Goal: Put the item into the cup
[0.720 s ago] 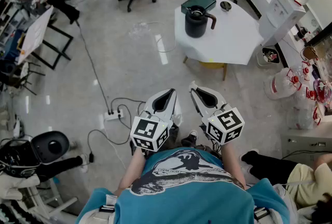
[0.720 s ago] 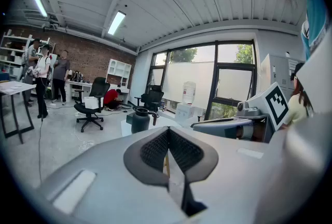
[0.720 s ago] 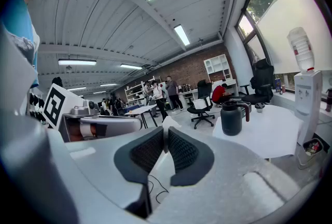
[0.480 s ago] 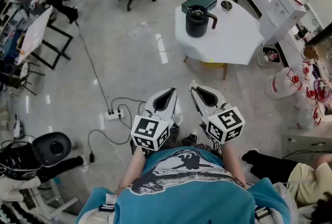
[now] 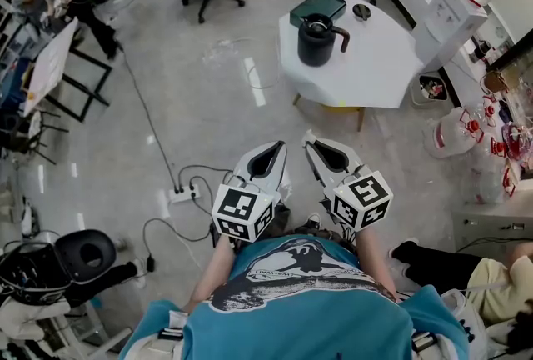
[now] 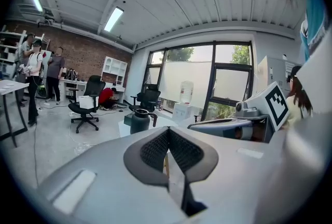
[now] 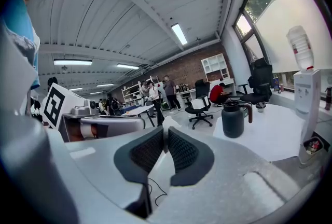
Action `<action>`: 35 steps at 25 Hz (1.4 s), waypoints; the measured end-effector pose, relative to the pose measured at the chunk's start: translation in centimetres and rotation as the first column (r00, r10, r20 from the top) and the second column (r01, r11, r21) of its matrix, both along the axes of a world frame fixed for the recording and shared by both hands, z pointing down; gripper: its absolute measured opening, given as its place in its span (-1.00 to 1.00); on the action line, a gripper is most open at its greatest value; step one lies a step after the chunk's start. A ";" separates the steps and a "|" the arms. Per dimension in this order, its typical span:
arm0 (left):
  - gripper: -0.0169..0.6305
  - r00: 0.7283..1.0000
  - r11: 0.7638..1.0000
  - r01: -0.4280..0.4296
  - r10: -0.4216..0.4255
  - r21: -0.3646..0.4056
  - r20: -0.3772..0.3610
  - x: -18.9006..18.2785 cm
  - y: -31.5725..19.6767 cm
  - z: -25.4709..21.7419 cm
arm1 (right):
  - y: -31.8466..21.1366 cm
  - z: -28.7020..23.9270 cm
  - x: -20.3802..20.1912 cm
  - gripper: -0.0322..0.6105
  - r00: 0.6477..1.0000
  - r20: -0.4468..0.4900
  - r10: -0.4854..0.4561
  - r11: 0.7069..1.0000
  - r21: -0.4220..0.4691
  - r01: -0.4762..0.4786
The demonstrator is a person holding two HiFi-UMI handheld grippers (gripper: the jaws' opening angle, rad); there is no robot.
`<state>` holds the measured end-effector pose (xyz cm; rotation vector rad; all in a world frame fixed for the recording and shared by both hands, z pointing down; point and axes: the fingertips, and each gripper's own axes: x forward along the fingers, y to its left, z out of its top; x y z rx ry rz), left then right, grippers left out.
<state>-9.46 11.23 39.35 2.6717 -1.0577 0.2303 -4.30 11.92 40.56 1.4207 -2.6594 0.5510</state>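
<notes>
Just holding the left gripper (image 5: 268,154) and right gripper (image 5: 321,148) side by side in front of the chest, fingers on both pressed together and pinching nothing, tips aimed toward the white counter (image 5: 383,67) well away across the floor. Can see a dark cup (image 5: 315,40) on it, standing upright with its long axis vertical and its brownish handle poking right in the head view, plus a green box (image 5: 317,5) just behind and a small dark round item (image 5: 362,11) nearby. Can't make out any label from here.
</notes>
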 end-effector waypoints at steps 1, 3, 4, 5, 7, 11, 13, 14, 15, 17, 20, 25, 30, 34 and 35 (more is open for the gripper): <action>-0.89 1.000 1.000 -0.005 0.005 0.003 -0.002 -0.2 -0.4 -0.1 | -0.3 0.0 -0.2 -0.81 1.000 -0.001 0.004 1.000 0.001 -0.004; -0.89 1.000 1.000 -0.015 0.015 0.011 -0.005 -0.6 -1.2 -0.2 | -1.0 0.0 -0.6 -0.81 1.000 -0.005 0.015 1.000 0.004 -0.015; -0.89 1.000 1.000 -0.020 0.020 0.016 -0.007 -0.9 -1.6 -0.3 | -1.3 0.0 -0.8 -0.81 1.000 -0.008 0.021 1.000 0.005 -0.021; -0.89 1.000 1.000 -0.024 0.024 0.020 -0.009 -1.1 -2.1 -0.4 | -1.7 0.0 -1.0 -0.81 1.000 -0.010 0.029 1.000 0.005 -0.029; -0.89 0.999 0.999 -0.033 0.033 0.025 -0.014 -1.7 -3.1 -0.6 | -2.5 0.1 -1.2 -0.81 0.999 -0.011 0.048 0.999 0.003 -0.048; -0.89 0.998 0.998 -0.059 0.059 0.029 -0.015 -3.0 -4.8 -0.5 | -3.9 0.2 -1.9 -0.81 0.996 -0.009 0.094 0.996 0.002 -0.093; -0.89 0.997 0.997 -0.073 0.074 0.027 -0.014 -3.6 -5.4 -0.4 | -4.5 0.2 -2.3 -0.81 0.993 -0.006 0.115 0.993 0.002 -0.115; -0.89 0.997 0.996 -0.081 0.081 0.024 -0.015 -3.8 -5.6 -0.3 | -4.7 0.2 -2.5 -0.81 0.992 -0.005 0.125 0.992 0.002 -0.125; -0.89 0.996 0.996 -0.088 0.089 0.021 -0.016 -4.1 -5.8 -0.2 | -4.8 0.2 -2.7 -0.81 0.991 -0.005 0.134 0.991 0.001 -0.134; -0.89 0.995 0.995 -0.101 0.101 0.012 -0.019 -4.5 -6.3 0.1 | -5.1 0.4 -3.0 -0.81 0.989 -0.008 0.150 0.989 -0.001 -0.150; -0.89 0.993 0.993 -0.117 0.117 -0.003 -0.028 -4.8 -6.7 0.7 | -5.0 1.1 -3.3 -0.81 0.985 -0.016 0.170 0.985 -0.014 -0.170; -0.89 0.988 0.989 -0.148 0.147 -0.025 -0.049 -4.5 -7.0 1.2 | -4.6 1.4 -3.0 -0.81 0.979 -0.031 0.202 0.979 -0.029 -0.203; -0.89 0.984 0.984 -0.173 0.170 -0.042 -0.062 -3.4 -7.2 1.6 | -4.5 2.1 -2.0 -0.81 0.974 -0.032 0.226 0.973 -0.050 -0.227; -0.89 0.985 0.984 -0.169 0.165 -0.059 -0.057 -2.6 -7.6 2.2 | -5.1 2.8 -1.1 -0.81 0.976 -0.033 0.217 0.973 -0.069 -0.219; -0.89 0.986 0.985 -0.164 0.160 -0.061 -0.054 -2.4 -7.9 2.3 | -5.3 3.0 -0.9 -0.81 0.977 -0.030 0.211 0.974 -0.072 -0.213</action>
